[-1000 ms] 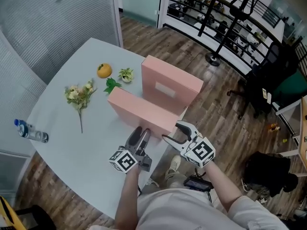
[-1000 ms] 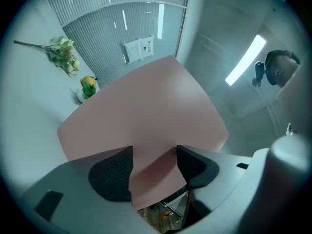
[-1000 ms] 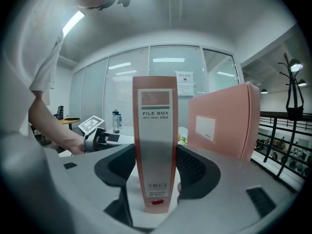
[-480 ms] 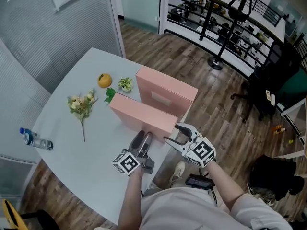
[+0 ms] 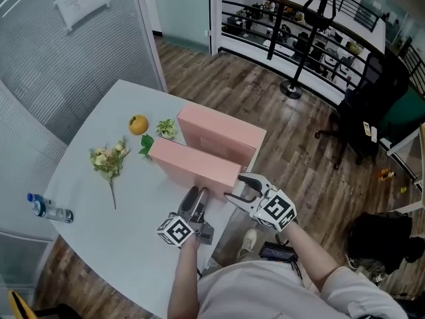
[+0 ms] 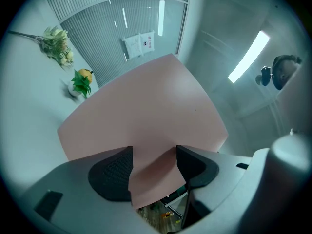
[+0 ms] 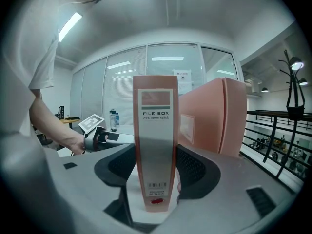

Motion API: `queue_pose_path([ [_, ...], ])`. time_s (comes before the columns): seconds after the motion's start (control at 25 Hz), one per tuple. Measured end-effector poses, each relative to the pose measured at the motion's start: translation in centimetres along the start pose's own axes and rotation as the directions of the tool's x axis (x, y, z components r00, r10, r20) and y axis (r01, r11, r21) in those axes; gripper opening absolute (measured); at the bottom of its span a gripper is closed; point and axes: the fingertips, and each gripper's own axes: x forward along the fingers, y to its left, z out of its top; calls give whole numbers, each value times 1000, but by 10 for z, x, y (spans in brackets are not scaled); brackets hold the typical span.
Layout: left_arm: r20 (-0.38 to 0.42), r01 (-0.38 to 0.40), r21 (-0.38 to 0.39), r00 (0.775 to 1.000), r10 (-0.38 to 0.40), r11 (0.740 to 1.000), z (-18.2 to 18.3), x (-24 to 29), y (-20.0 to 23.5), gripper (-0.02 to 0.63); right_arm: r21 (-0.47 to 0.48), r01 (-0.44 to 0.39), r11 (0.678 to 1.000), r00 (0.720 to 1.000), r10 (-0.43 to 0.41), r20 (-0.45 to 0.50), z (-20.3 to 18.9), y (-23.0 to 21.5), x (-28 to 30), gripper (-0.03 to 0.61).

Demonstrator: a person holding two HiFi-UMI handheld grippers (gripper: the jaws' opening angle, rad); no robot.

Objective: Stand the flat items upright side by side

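Note:
Two pink file boxes stand on the pale table (image 5: pixel 133 211). The far file box (image 5: pixel 219 133) stands upright by itself. The near file box (image 5: pixel 194 166) stands just in front of it, almost touching. My right gripper (image 5: pixel 240 188) is at that box's right end, and its pads clamp the labelled spine (image 7: pixel 156 130). My left gripper (image 5: pixel 197 196) meets the same box from the near side. A corner of the box's pink face (image 6: pixel 146 116) fills the gap between the left gripper's (image 6: pixel 153 167) pads.
A flower sprig (image 5: pixel 107 159), an orange (image 5: pixel 138 124), a small potted plant (image 5: pixel 166 127) and a green leaf (image 5: pixel 146 143) lie left of the boxes. A water bottle (image 5: pixel 48 208) lies at the table's far left. The table's near edge (image 5: pixel 222 228) is right under my grippers.
Both grippers and the near file box have shifted a little across the table together. The jaws look the same, and the head view has swung.

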Motion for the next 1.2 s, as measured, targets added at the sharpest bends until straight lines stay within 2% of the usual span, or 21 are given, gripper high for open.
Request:
queue_pose_path([
  [1.2,-16,24,-5,1000,-24,1000,-4,43,-2,278,6,40,999,999,-40,-35,-4,-39,-8,273],
])
